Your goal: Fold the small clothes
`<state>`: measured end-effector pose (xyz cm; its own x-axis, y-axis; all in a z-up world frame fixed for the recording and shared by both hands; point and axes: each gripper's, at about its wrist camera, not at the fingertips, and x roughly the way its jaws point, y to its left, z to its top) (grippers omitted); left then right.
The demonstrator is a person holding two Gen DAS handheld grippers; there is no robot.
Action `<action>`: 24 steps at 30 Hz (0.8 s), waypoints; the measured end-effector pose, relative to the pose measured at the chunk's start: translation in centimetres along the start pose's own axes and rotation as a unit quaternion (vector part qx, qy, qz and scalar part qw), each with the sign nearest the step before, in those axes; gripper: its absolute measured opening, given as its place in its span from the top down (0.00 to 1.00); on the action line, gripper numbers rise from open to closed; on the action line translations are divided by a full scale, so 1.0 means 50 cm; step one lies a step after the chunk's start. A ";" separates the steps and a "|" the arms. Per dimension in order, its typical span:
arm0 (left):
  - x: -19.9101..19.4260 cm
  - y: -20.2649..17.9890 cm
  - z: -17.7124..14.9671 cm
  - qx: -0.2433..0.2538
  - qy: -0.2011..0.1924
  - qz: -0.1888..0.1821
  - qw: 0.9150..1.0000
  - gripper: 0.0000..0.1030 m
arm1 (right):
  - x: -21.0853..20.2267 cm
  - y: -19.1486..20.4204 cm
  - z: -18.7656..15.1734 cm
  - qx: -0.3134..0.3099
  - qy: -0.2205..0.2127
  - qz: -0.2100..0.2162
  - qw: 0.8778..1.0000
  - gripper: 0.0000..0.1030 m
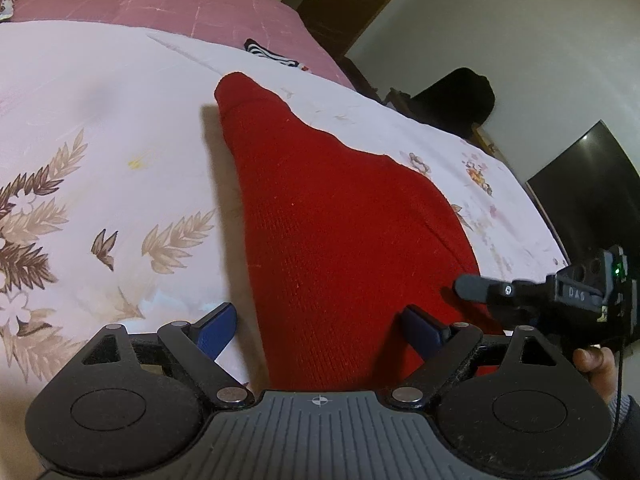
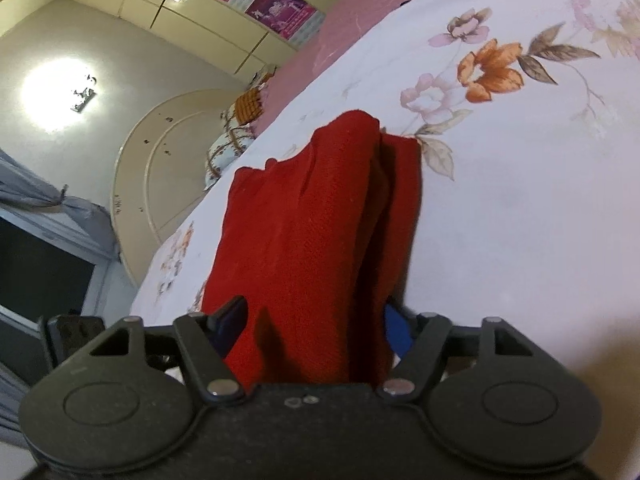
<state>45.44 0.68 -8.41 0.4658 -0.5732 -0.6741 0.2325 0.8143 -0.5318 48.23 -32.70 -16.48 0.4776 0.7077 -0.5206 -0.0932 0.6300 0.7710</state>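
Left wrist view, from the left: a white floral sheet (image 1: 100, 128) covers the near part of the bed, with a pink quilted cover (image 1: 160, 4) beyond it. The left gripper (image 1: 320, 328) stands with its jaws wide apart; its left blue pad lies over bare sheet, clear of the cloth, and its right pad sits at the edge of the red knitted garment (image 1: 332, 216). No grip is evident. The garment lies on the sheet as a long folded strip, running from between the jaws to a narrow end farther off. A striped dark item (image 1: 272, 54) lies far beyond it. At the right edge, the right gripper (image 1: 472, 288) reaches to the garment's near right edge, with a hand (image 1: 596, 364) below it.

Right wrist view: the garment (image 2: 312, 232) fills the space between the right gripper's (image 2: 316, 328) jaws in bunched folds, reaching both pads; whether they press on it cannot be told.
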 end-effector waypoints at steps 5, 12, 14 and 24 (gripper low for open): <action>0.005 -0.004 0.007 0.005 0.002 0.002 1.000 0.14 | 0.001 -0.019 0.005 0.010 -0.005 0.012 1.000 0.40; 0.014 0.006 0.012 -0.017 0.007 -0.039 0.999 0.25 | 0.006 0.009 0.001 -0.038 -0.007 -0.006 0.999 0.48; 0.015 0.019 0.013 -0.032 0.007 -0.055 0.998 0.25 | -0.004 0.000 0.003 -0.037 -0.001 0.000 0.999 0.52; 0.025 0.017 0.016 -0.042 -0.015 -0.045 0.998 0.57 | 0.010 0.044 -0.010 -0.098 -0.015 -0.037 0.994 0.65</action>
<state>46.91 0.72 -9.29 0.4713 -0.6394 -0.6075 0.2030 0.7489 -0.6308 47.84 -30.81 -15.22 0.5159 0.6489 -0.5593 -0.2244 0.7324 0.6428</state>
